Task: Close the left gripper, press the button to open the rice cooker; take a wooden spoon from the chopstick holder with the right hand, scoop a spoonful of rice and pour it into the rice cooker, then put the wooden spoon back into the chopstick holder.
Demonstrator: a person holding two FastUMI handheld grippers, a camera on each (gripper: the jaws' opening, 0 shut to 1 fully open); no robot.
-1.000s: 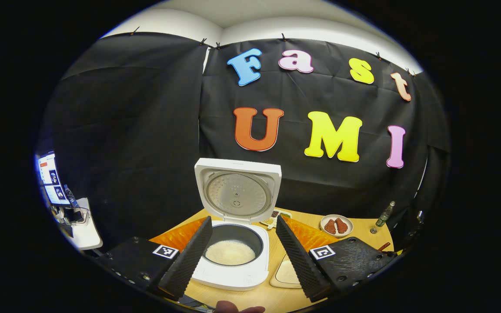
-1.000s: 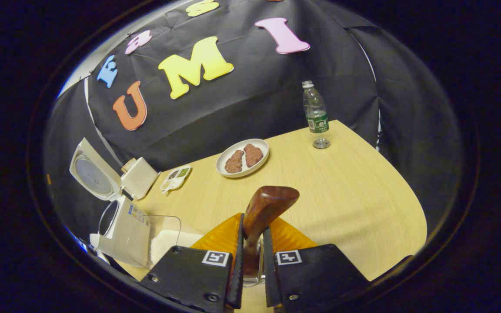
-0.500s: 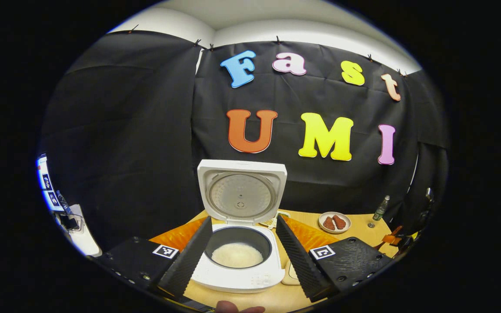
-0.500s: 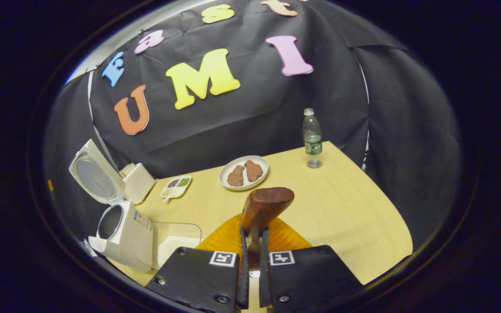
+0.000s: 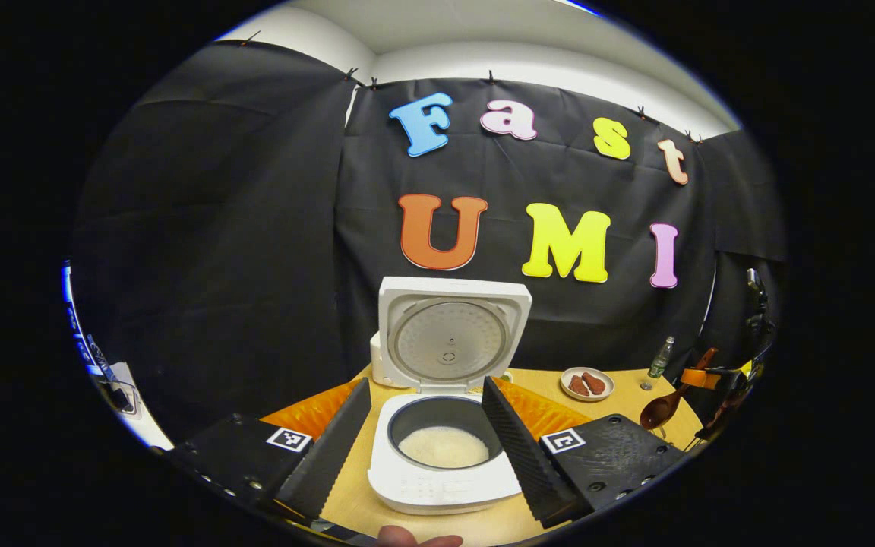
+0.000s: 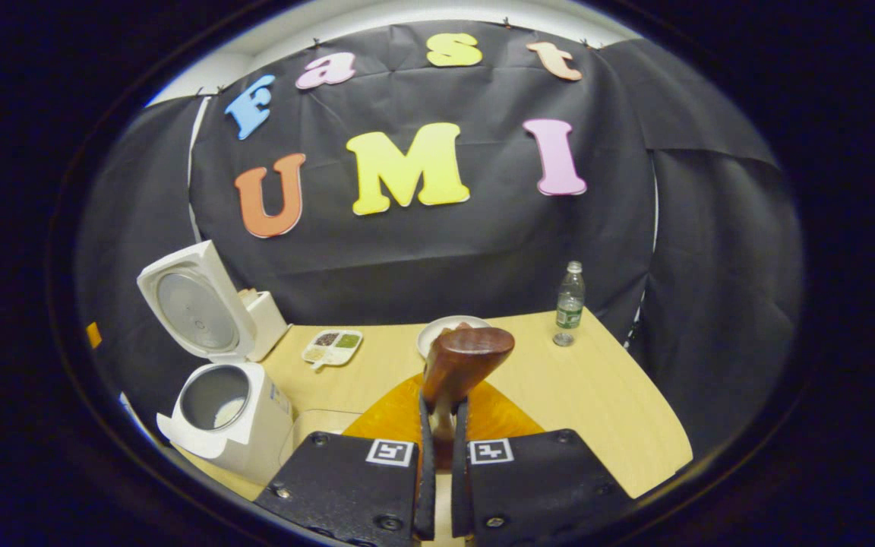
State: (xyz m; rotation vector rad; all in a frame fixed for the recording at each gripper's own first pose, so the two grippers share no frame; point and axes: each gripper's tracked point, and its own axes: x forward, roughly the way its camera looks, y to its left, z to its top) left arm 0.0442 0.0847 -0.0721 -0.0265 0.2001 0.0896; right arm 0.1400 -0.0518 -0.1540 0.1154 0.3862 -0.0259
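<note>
The right gripper (image 6: pixel 437 456) is clamped on the spoon (image 6: pixel 462 363), which has been lifted higher above the table (image 6: pixel 604 395) within the last second. The left gripper (image 5: pixel 426 441) is held spread before the cooker (image 5: pixel 445 456), lid up, rice inside. Scooping is judged next.

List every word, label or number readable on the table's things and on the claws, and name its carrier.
None can be read.
Bottle label: too small.
Rice cooker side sticker: blurred.
Rice cooker front panel: marks too small.
Left claw and right claw squares: patterns, no words.
</note>
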